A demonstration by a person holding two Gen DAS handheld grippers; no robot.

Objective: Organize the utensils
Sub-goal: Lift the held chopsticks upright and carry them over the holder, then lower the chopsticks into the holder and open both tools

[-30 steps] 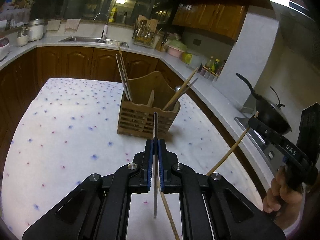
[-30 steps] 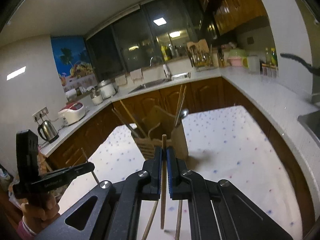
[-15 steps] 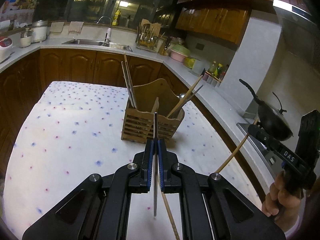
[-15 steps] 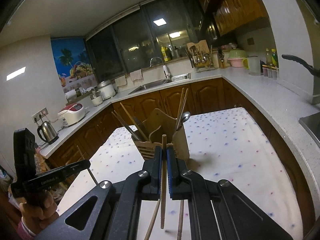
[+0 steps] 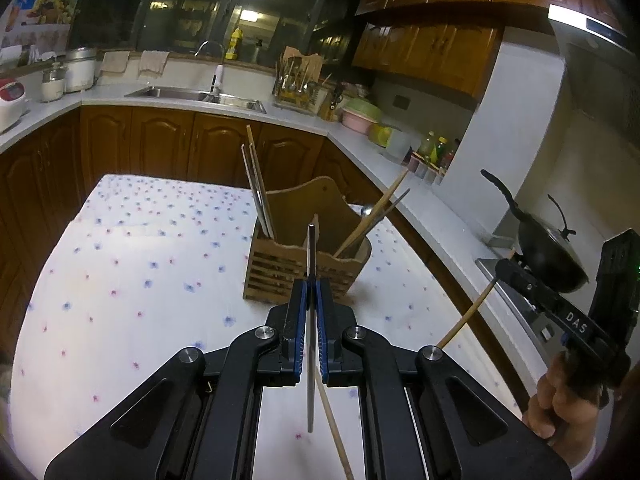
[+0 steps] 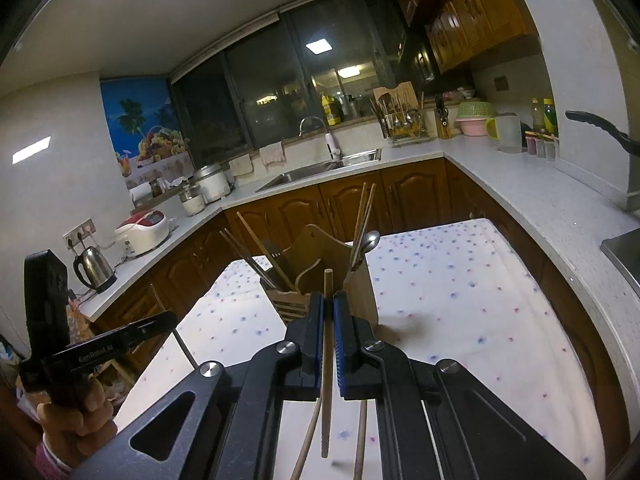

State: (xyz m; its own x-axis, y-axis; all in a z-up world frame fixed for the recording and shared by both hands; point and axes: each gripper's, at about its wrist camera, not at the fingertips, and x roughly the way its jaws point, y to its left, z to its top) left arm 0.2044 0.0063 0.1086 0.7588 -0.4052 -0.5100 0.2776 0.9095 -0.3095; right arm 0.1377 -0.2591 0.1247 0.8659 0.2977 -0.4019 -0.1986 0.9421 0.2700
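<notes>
Left gripper [image 5: 311,292] pinched tight on a thin grey metal chopstick [image 5: 310,320], right gripper [image 6: 329,304] clamping a pale wooden chopstick [image 6: 327,360], slatted wooden utensil caddy [image 5: 306,264] just beyond

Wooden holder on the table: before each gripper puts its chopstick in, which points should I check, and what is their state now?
1. Left gripper grip on metal chopstick: shut on it, ok.
2. Right gripper grip on wooden chopstick: shut on it, ok.
3. Wooden holder upright on the floral tablecloth: ok.
4. Chopstick tips above the holder's openings: not ok; both grippers are short of it.
5. Free room in the compartments: cannot tell; chopsticks lean in both end compartments, and the insides are hidden.
6. Loose wooden chopsticks left on the cloth under the grippers: not ok, to collect.
</notes>
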